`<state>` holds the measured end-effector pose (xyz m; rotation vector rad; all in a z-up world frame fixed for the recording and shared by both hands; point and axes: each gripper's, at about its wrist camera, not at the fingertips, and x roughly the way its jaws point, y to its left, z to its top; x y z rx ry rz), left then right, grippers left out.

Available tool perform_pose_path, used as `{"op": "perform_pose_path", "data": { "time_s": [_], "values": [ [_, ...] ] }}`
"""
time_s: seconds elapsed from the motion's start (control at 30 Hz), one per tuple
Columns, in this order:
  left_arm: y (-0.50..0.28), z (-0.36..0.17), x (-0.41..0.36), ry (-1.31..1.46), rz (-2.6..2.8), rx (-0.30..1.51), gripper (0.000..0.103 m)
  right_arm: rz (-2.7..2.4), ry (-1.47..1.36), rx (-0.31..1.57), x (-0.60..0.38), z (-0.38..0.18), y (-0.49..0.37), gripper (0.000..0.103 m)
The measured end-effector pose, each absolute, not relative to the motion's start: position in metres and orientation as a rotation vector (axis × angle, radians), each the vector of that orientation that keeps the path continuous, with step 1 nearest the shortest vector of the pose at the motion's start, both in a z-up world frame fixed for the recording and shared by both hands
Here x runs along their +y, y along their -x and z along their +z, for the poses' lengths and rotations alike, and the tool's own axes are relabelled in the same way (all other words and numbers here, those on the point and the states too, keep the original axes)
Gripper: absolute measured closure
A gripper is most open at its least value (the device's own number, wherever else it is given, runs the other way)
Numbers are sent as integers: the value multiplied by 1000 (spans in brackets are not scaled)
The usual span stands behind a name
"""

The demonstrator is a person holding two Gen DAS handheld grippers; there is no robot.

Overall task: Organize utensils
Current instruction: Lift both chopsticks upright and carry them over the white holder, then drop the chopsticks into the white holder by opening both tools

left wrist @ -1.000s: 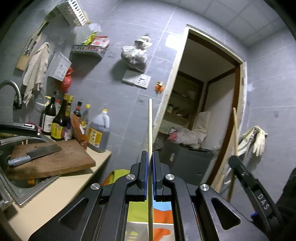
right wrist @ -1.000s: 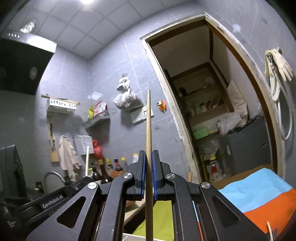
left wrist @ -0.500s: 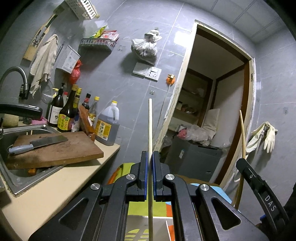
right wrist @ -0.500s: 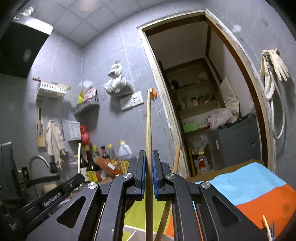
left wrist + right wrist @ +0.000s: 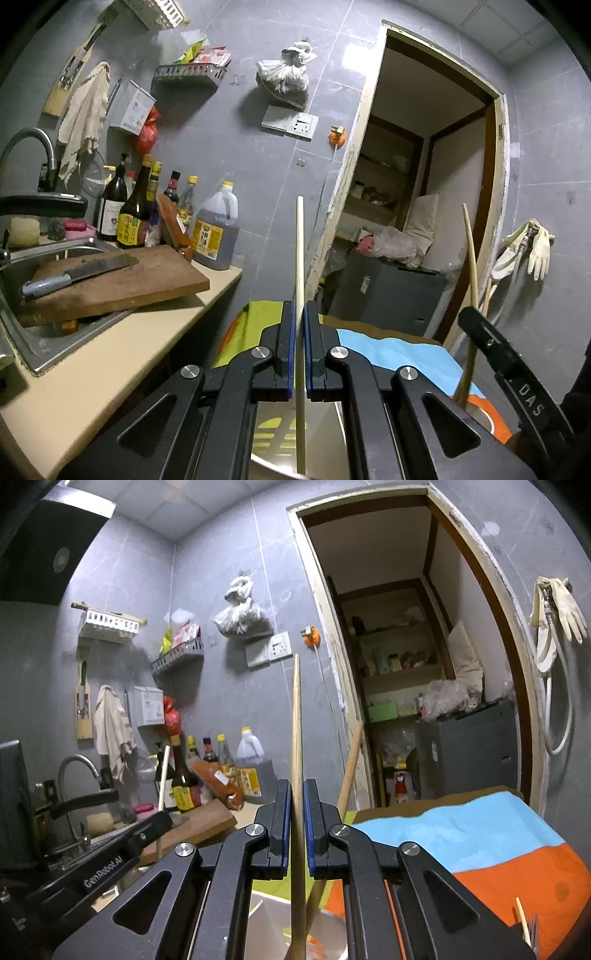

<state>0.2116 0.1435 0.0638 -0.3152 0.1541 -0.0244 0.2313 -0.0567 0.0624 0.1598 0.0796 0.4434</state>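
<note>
Both cameras have tipped down since a second ago, so more of the worktop [image 5: 110,354] and colored cloth [image 5: 461,834] shows. The left claw [image 5: 300,347] is closed tight on a pale chopstick [image 5: 300,258], standing straight up. The right claw [image 5: 297,830] pinches a browner chopstick [image 5: 296,738], also pointing up. Below sits what may be a metal bowl [image 5: 325,435].

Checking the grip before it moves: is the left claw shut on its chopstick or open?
Shut. The left claw has both blue pads pressed against the pale chopstick, which stands upright between them.
</note>
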Motion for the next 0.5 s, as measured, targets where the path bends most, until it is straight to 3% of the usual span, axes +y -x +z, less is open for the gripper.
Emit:
{"op": "perform_pose_path", "data": {
  "time_s": [0.5],
  "values": [
    [-204,61,137,279,-41,252,99,465,-144,152,-63,61,-225,97]
  ]
}}
